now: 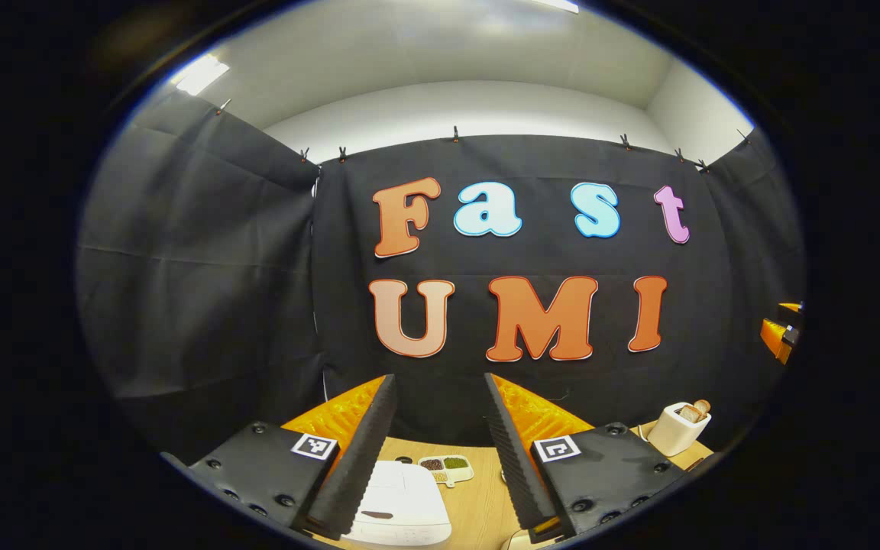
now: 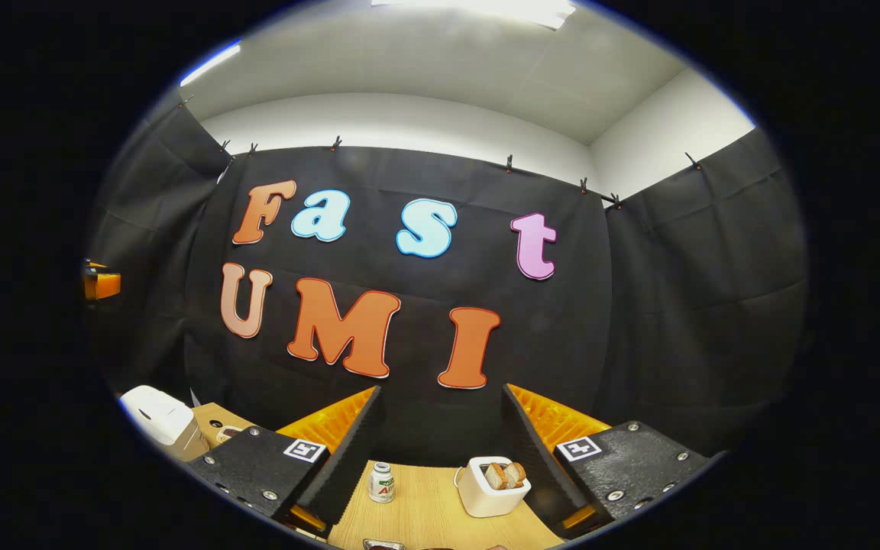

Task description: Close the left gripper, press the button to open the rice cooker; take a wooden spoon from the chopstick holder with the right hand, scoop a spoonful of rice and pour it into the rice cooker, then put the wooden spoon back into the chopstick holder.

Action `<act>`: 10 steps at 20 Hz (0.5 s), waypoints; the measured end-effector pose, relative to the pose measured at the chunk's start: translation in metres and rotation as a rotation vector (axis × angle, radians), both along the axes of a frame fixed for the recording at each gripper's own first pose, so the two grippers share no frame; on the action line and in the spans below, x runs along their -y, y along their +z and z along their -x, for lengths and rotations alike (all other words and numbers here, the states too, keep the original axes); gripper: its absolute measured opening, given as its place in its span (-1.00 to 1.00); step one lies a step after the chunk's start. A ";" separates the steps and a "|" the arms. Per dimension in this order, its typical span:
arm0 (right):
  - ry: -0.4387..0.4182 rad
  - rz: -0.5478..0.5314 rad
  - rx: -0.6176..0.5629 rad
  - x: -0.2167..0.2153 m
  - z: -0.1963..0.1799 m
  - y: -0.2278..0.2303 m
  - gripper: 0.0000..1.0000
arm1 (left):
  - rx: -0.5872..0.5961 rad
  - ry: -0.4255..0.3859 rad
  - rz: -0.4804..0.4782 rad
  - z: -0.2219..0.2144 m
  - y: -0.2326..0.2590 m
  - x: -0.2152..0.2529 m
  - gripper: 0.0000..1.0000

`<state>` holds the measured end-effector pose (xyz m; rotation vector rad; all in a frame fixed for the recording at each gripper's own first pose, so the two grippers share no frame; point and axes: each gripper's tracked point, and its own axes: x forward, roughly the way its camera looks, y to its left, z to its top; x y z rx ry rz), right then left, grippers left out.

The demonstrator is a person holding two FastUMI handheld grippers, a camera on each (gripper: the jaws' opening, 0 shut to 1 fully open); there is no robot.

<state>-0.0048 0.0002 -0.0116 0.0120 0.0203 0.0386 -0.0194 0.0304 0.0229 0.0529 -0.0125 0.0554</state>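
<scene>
While both claws gape empty, left claw (image 1: 440, 451) above white rice cooker (image 1: 398, 504), lid down, right claw (image 2: 440, 458) near toaster (image 2: 490, 489)

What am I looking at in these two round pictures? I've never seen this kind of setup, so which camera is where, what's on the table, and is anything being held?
A person holds a two-finger gripper in each hand, and a fisheye camera rides on each, looking forward along its fingers. In the left gripper view, the left gripper sits at the bottom, fingers apart, holding nothing. Between them on the wooden table lie a white rice cooker, lid down, and a small divided tray of grains. To the right stands a white toaster with bread in it. In the right gripper view, the right gripper is also open and holding nothing. Between its fingers stand a small bottle and the same toaster. The rice cooker appears at far left.
</scene>
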 end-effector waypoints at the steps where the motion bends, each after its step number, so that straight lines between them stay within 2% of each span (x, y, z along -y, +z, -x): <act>1: -0.001 -0.001 -0.003 -0.001 0.001 -0.002 0.89 | -0.005 0.005 -0.013 -0.007 0.001 -0.001 0.18; 4: -0.004 0.006 -0.013 -0.002 0.000 -0.007 0.89 | -0.032 0.013 -0.037 -0.004 -0.011 -0.005 -0.55; 5: -0.006 0.008 -0.016 -0.002 0.001 -0.007 0.89 | -0.032 0.034 -0.043 -0.004 -0.008 -0.007 -0.54; 6: -0.009 0.009 -0.020 -0.002 0.002 -0.009 0.89 | -0.040 0.060 -0.049 -0.007 -0.012 -0.017 -0.70; 7: -0.012 0.007 -0.024 -0.003 0.002 -0.010 0.89 | -0.062 0.049 -0.055 -0.013 -0.021 -0.015 -0.87; 8: -0.016 0.006 -0.029 -0.002 0.003 -0.012 0.89 | -0.083 0.039 -0.054 -0.008 -0.025 -0.014 -0.90; 10: -0.022 0.005 -0.033 -0.001 0.002 -0.013 0.89 | -0.110 0.049 -0.044 -0.011 -0.032 -0.017 -0.84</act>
